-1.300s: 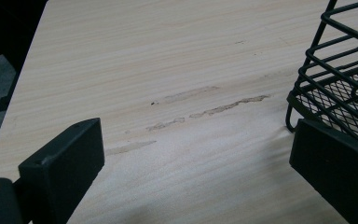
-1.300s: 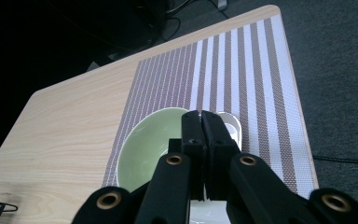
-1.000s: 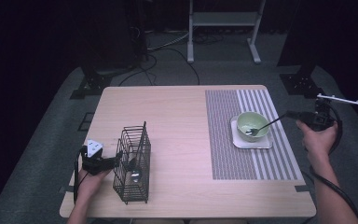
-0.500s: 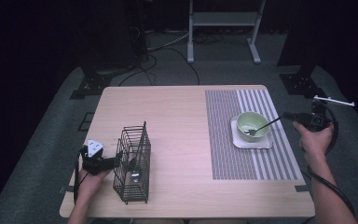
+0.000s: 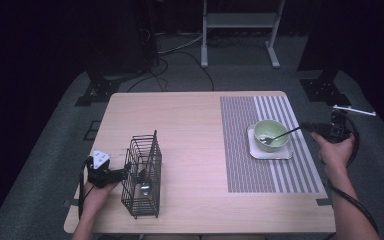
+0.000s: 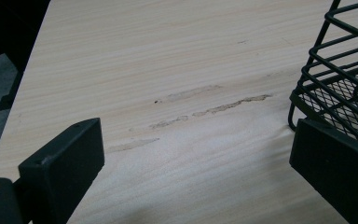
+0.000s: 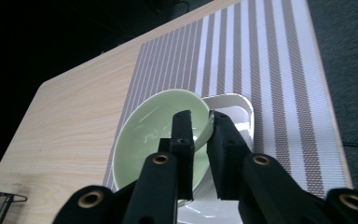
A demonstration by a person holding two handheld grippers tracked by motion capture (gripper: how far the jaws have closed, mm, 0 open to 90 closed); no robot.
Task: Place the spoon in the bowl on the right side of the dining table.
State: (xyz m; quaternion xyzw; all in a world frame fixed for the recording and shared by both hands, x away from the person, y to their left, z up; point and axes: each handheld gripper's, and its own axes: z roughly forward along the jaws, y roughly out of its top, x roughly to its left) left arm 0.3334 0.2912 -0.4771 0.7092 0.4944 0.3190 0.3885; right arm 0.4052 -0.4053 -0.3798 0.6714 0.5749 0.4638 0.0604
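A pale green bowl [image 5: 271,133] stands on a white square plate [image 5: 286,154] on the striped placemat [image 5: 240,150]. A metal spoon [image 5: 280,136] lies in it, its handle running over the rim towards my right gripper [image 5: 314,128]. In the right gripper view, that gripper [image 7: 199,116] has just been opening: a narrow gap shows between its jaws, with the bowl [image 7: 154,135] beyond and no pad pressing on the handle. My left gripper [image 5: 125,170] is open beside the black wire basket [image 5: 142,175]. Its jaws [image 6: 196,130] stand wide over bare wood, one at the basket's [image 6: 340,88] lower corner.
A shiny metal utensil [image 5: 145,188] stands inside the basket. The wooden table [image 5: 190,130] ends just right of the placemat, where my right hand hovers. A white stick [image 5: 355,110] lies on the floor beyond that edge, and stand legs [image 5: 237,22] rise behind the table.
My right hand has shifted slightly towards the near side while the spoon stays in the bowl. The left hand and the basket have not moved.
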